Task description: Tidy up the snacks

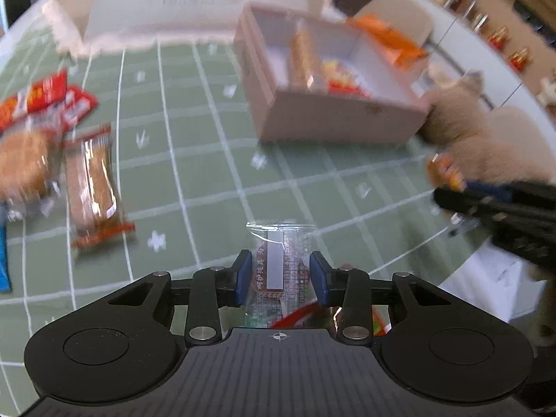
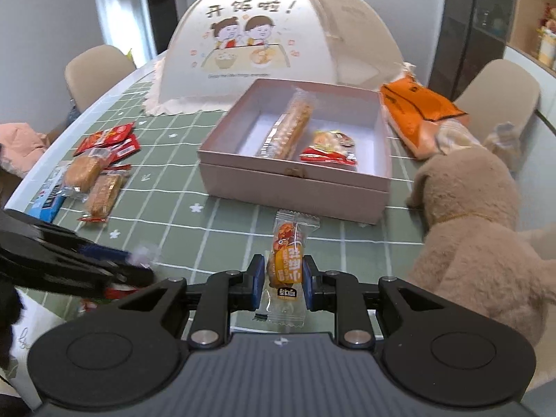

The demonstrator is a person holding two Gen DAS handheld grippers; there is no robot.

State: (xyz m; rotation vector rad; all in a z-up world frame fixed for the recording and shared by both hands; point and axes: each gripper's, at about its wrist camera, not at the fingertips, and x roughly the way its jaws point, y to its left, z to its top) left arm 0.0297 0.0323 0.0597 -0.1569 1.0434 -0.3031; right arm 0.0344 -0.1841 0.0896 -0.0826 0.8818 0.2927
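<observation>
Nearest the right wrist camera, the right gripper [image 2: 284, 279] pinches an orange-labelled snack packet [image 2: 287, 264] between its blue pads [image 2: 258, 279], the clear wrapper ends sticking out above and below the jaws. In the left wrist view, the left gripper [image 1: 280, 276] has its jaws closed on a clear-wrapped snack [image 1: 280, 264] with a white panel and small red print too fine to read; its lower end is hidden behind the gripper body. Both packets are held above the green checked tablecloth [image 2: 180, 215], short of the pink box [image 2: 295, 180].

The left wrist picture is smeared by motion, so the loose snacks at the left [image 1: 90, 180] read only as a brown bar, a round cake and red wrappers; a blue item is cut off by the frame edge. The right wrist view shows the same pile [image 2: 93, 177] more sharply.

The open box holds a long sleeve of crackers [image 2: 290, 127] and a red-and-yellow packet [image 2: 330, 147] lying side by side. A plush toy [image 2: 469, 215] sits against the box's right corner, its lower body cut off. Behind the box lie an orange bag [image 2: 420, 111] and a domed mesh food cover [image 2: 264, 41] printed with two cartoon children. Chairs [image 2: 97, 69] stand beyond the table.
</observation>
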